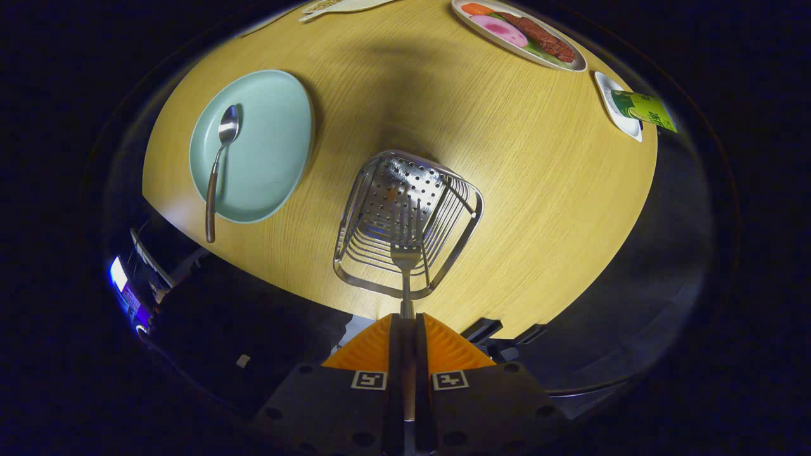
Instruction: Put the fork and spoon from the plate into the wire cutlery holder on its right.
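Observation:
My gripper [405, 316] is shut on the handle of a metal fork [405, 253]. The fork points straight ahead from the fingertips, tines hanging over the open mouth of the wire cutlery holder [355, 209], which stands on the round wooden table just beyond the fingers. Its perforated metal floor shows behind the tines. To the left of the holder lies a pale green plate [272, 152]. A metal spoon [218, 161] rests on the plate's left side, bowl away from me, its handle sticking out over the near rim.
The wooden table [526, 209] has an oval platter of food [519, 31] at the far right, a small white dish with a green packet [633, 107] beside it, and a pale dish [342, 5] at the far edge. A lit screen [120, 275] glows off the table's left.

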A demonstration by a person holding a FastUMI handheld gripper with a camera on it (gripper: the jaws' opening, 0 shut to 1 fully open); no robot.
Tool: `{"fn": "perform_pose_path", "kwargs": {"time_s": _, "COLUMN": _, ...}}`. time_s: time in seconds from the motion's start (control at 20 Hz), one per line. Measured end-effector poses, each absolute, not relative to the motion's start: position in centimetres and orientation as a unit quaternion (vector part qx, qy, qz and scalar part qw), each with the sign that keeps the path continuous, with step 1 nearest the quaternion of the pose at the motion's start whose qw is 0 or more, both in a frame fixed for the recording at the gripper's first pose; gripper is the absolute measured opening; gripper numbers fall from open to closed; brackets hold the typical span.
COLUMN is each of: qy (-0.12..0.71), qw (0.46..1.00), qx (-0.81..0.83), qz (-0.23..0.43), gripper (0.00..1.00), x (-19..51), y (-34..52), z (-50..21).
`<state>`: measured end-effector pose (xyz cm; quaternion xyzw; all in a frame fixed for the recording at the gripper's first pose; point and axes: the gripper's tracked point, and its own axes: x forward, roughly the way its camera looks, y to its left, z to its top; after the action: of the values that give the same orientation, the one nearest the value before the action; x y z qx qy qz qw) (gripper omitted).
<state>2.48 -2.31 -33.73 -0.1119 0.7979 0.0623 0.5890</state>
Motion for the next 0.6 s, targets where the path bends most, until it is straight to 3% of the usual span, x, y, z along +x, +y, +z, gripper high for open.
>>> {"fn": "perform_pose_path", "kwargs": {"time_s": 0.25, "qy": 0.775, "qw": 0.622, "qx": -0.098, "qz": 0.058, "gripper": 0.16, "x": 3.5, "y": -2.5, "z": -33.7}}
{"fn": "perform_pose_path", "kwargs": {"time_s": 0.6, "qy": 0.635, "qw": 0.770, "qx": -0.051, "qz": 0.042, "gripper": 0.18, "x": 6.0, "y": -1.1, "z": -29.3}}
